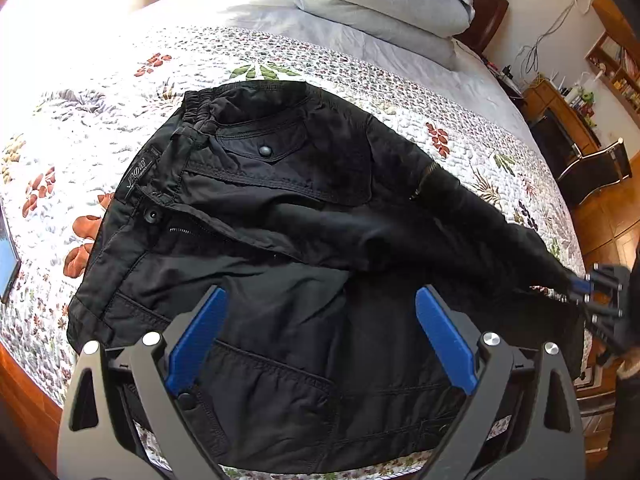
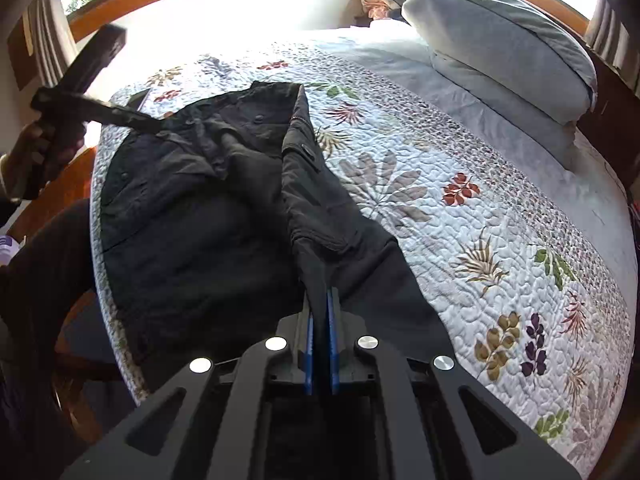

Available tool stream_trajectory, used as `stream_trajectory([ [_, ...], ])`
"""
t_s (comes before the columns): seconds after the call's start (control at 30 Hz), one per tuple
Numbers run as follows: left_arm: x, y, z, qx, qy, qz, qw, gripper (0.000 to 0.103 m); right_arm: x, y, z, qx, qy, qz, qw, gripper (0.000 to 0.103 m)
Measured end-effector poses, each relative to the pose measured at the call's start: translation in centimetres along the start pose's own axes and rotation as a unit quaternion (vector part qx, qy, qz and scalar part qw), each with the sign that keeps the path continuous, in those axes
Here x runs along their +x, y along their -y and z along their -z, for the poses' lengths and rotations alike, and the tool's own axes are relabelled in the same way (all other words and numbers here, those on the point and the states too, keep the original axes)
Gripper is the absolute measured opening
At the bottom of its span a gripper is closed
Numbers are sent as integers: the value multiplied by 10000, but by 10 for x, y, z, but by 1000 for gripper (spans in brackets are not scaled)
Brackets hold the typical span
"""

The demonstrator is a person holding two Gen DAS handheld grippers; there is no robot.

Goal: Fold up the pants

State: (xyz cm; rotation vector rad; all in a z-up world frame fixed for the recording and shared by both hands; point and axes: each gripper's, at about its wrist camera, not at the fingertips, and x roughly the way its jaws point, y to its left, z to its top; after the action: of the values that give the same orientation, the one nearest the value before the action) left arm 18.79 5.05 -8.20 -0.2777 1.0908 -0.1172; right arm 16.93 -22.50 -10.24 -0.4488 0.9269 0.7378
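Note:
Black pants [image 1: 280, 208] lie spread on the floral quilt [image 1: 120, 80], waistband to the left and legs running right. My left gripper [image 1: 322, 296] hovers open above the seat area, blue pads wide apart and nothing between them. In the right wrist view, my right gripper [image 2: 322, 304] is shut on a raised fold of the pant leg [image 2: 320, 216], with black cloth pinched between the blue pads. That gripper [image 1: 582, 288] also shows at the right edge of the left wrist view, holding the leg end. A hand [image 2: 36, 148] holds the left gripper [image 2: 152, 124] over the waistband.
Stacked grey pillows [image 2: 500, 52] and a pale sheet fill the head of the bed. The quilt [image 2: 480, 220] lies open right of the pants. The wooden bed frame [image 1: 24, 392] runs along the near edge. A dark flat device [image 1: 6, 264] lies at the left, and a chair [image 1: 596, 168] stands beyond.

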Motion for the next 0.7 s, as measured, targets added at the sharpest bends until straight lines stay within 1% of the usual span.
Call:
stream_trajectory([
  [0.07,3,2,0,-38,-39,62,10000,95,-4,-19,19,31,0,-72,10000,6],
  [0.13,8,6,-1,-47,-101,86,9999,95,-5,-30,36,177,22,-210,9996,6],
  [0.2,14,11,0,-54,-176,115,9998,95,-6,-37,54,322,15,-277,9991,5],
  [0.27,22,17,-1,-29,-238,215,9995,95,-5,-41,70,438,-45,-277,9986,1],
  [0.33,35,24,-5,-38,-327,198,9993,95,-5,-45,83,587,-107,-350,9976,0],
  [0.4,54,30,-11,-57,-438,218,9988,95,-3,-44,93,671,-135,-250,9973,0],
  [0.47,78,36,-24,-148,-601,142,9980,95,0,-41,97,821,-116,-247,9962,0],
  [0.5,89,37,-34,-278,-668,140,9973,95,1,-39,99,884,-96,-271,9957,0],
  [0.53,100,38,-44,-445,-718,218,9962,95,4,-37,99,936,-88,-290,9951,0],
  [0.6,116,41,-64,-793,-841,174,9931,95,7,-37,101,973,-68,-255,9949,0],
  [0.63,125,44,-75,-874,-960,108,9915,95,8,-38,103,992,-51,-189,9949,0],
  [0.7,143,43,-94,-1117,-1286,-151,9853,95,10,-37,106,1097,6,-238,9937,0],
])
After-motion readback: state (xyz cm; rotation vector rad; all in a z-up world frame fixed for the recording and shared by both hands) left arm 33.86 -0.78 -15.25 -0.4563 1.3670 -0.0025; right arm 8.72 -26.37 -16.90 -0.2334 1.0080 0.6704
